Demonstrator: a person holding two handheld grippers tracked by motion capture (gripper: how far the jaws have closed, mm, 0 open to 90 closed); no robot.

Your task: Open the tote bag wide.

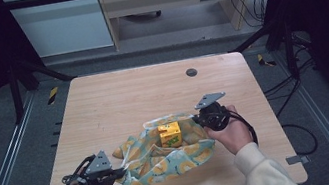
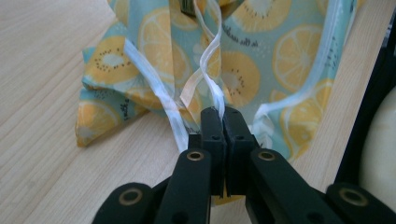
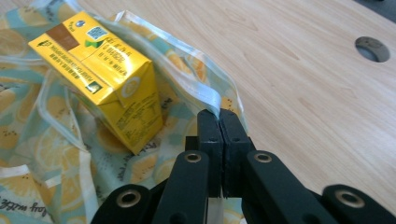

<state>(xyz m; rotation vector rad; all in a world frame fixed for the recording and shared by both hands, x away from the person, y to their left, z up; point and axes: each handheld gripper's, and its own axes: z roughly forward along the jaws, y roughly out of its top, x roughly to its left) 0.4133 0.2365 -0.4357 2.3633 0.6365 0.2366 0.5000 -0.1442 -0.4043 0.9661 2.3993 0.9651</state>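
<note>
Both tools are clamped on the fruit-print bag (image 1: 163, 156) lying on the worktop (image 1: 118, 100): the left tool (image 1: 115, 173) pinches the bag's white-edged rim at its near-left corner, and the right tool (image 1: 198, 117) has its jaws tight on the rim at the far-right side. The yellow juice carton (image 1: 170, 134) sits at the bag's mouth, just left of the right tool. By my read this is the opening step, so next comes drawing the two rims apart, gently, so the carton can slide in.
</note>
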